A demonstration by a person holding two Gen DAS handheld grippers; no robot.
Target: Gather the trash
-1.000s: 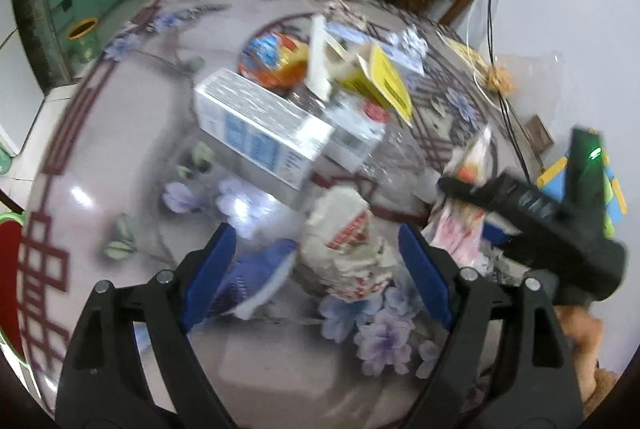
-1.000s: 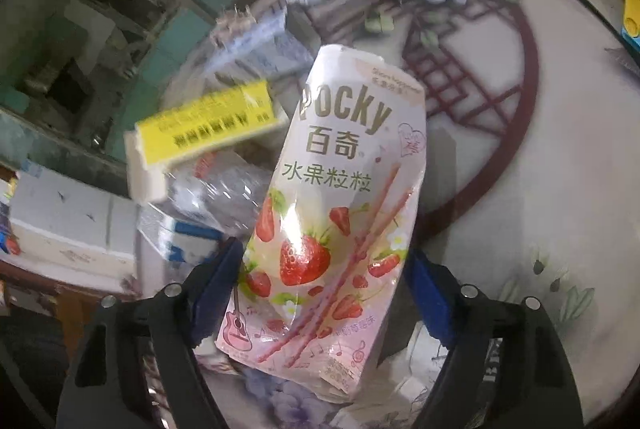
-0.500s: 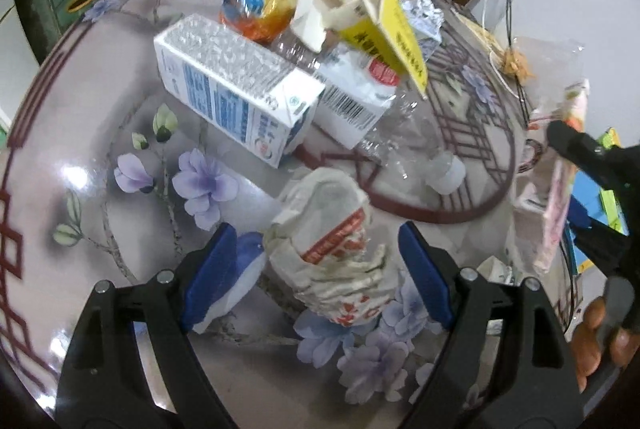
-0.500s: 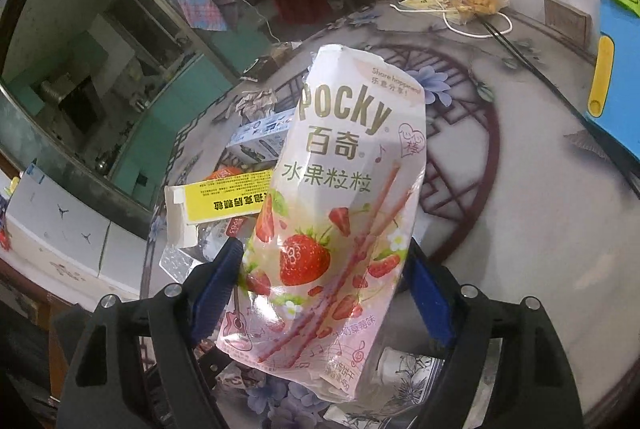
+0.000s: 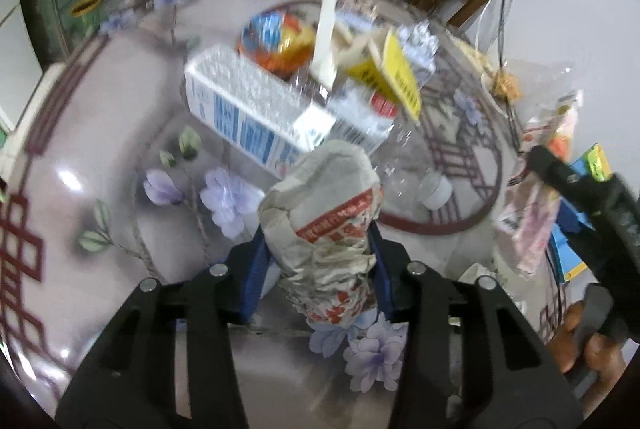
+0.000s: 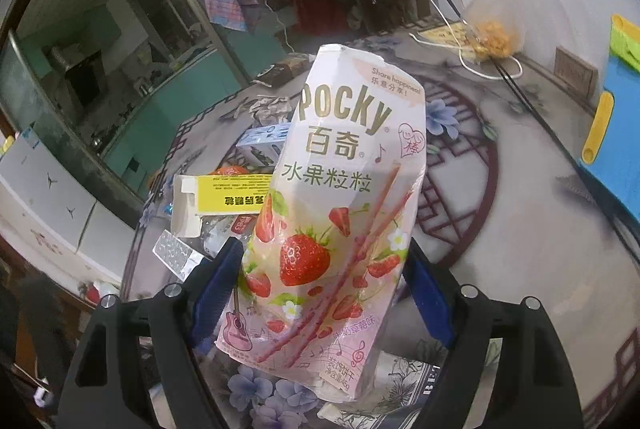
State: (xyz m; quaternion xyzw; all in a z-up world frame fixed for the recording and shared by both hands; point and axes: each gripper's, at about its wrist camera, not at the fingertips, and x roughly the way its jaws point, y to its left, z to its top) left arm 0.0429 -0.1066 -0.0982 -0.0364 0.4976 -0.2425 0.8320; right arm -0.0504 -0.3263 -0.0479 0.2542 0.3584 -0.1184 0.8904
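**Both grippers loaded over a littered floral worktop**

Glossy and printed with purple flowers and a dark red lattice ring, the round worktop (image 5: pixel 100 133) carried a heap of packaging near its middle, with green cabinets and hanging clothes behind.

The left gripper (image 5: pixel 318 261) had its blue fingers (image 5: pixel 251 281) closed on a crumpled paper wrapper (image 5: pixel 324 213), pinched at its lower half and apparently raised off the surface. It looked very light, soft and crushable, so a hold low on the bunched part should keep it; its red printing was too creased to read.

The right gripper (image 6: pixel 324 293) was clamped on a pink snack bag (image 6: pixel 340 197), its fingers (image 6: pixel 218 281) pressing the bottom edges. The bag read "Pocky", "百奇", "水果粒粒" and "Share happiness!", with strawberries drawn on it. Thin, smooth film like this probably weighs little and could slip, so gripping across its width low down seems sound.

Farther out lay a white and blue carton (image 5: pixel 248 113), a yellow-labelled box (image 5: pixel 396 81) whose lettering was too small to read, a clear plastic bottle (image 5: pixel 384 145) with a red-and-white label, and an orange and blue packet (image 5: pixel 276 37).
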